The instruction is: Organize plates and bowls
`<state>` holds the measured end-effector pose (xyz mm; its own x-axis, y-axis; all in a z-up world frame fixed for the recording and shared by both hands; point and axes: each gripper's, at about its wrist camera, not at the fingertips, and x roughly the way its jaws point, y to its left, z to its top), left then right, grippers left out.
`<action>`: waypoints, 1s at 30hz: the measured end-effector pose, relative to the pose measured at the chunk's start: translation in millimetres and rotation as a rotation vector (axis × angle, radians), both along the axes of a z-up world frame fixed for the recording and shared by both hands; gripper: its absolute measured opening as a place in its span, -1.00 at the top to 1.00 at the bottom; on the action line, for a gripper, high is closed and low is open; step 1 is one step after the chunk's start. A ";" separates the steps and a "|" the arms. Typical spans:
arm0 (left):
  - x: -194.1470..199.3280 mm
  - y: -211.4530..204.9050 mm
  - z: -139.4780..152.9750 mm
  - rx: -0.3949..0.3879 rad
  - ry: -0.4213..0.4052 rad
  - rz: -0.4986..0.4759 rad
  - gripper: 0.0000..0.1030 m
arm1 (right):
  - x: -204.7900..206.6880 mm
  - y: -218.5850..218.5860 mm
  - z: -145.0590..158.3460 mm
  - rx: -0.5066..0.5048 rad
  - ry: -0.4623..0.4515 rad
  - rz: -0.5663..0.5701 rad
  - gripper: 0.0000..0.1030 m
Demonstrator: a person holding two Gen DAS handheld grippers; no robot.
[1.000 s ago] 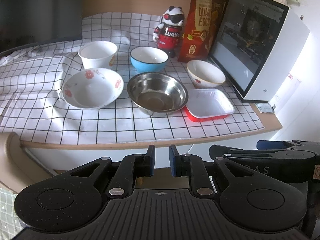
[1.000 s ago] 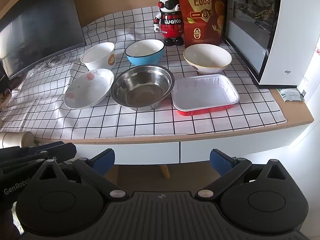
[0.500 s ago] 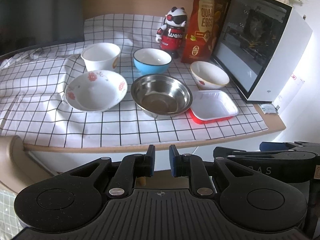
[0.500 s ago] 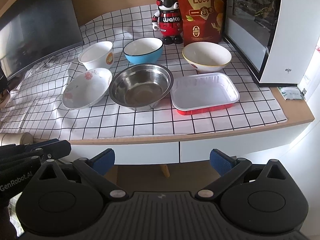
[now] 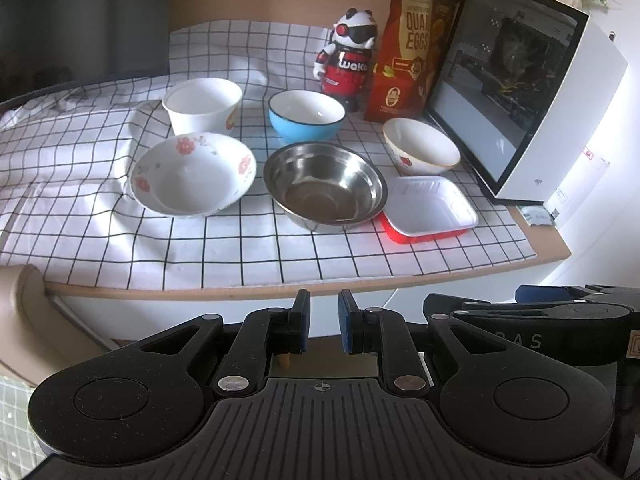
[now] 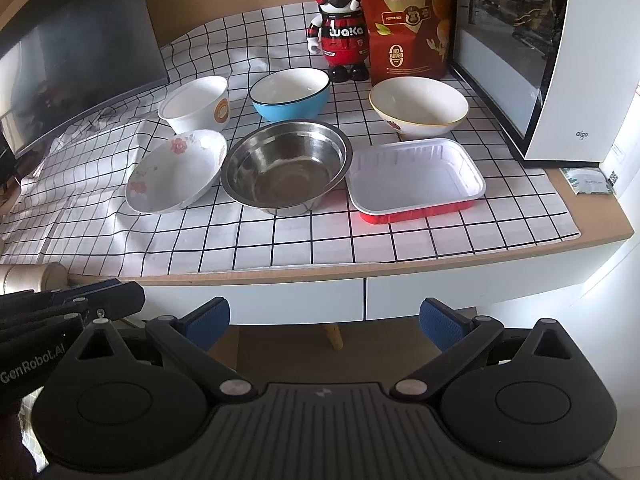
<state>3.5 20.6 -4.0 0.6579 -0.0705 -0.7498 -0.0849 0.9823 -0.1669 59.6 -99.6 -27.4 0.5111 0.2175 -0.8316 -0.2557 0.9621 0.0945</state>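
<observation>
Steel bowl point(image 6: 285, 168) at frame centre on checked cloth point(image 6: 280, 240), between flowered bowl point(image 6: 176, 170) and red tray point(image 6: 416, 178). Behind: blue bowl point(image 6: 290, 94). Left gripper point(image 5: 323, 326) nearly closed, empty; right gripper point(image 6: 324, 322) wide open, empty.

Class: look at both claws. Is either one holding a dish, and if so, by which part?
Nothing is held. The left claw is nearly shut on empty air, the right claw is open, both short of the table.
</observation>
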 end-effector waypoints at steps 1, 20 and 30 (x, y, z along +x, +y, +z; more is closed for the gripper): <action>0.0 0.6 -0.4 -0.001 0.000 0.000 0.63 | -0.2 0.3 0.1 0.000 0.000 -0.001 -0.97; 8.7 10.5 1.3 -0.006 0.002 -0.014 0.63 | 7.9 9.9 0.2 0.003 0.002 -0.013 -0.97; 29.8 27.0 -4.7 -0.022 0.023 -0.036 0.63 | 20.4 20.5 -7.6 0.001 0.022 -0.040 -0.97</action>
<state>33.2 47.5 -8.7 0.6376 -0.1106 -0.7624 -0.0532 0.9809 -0.1868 80.0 -79.1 -34.9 0.5009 0.1980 -0.8426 -0.2153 0.9714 0.1002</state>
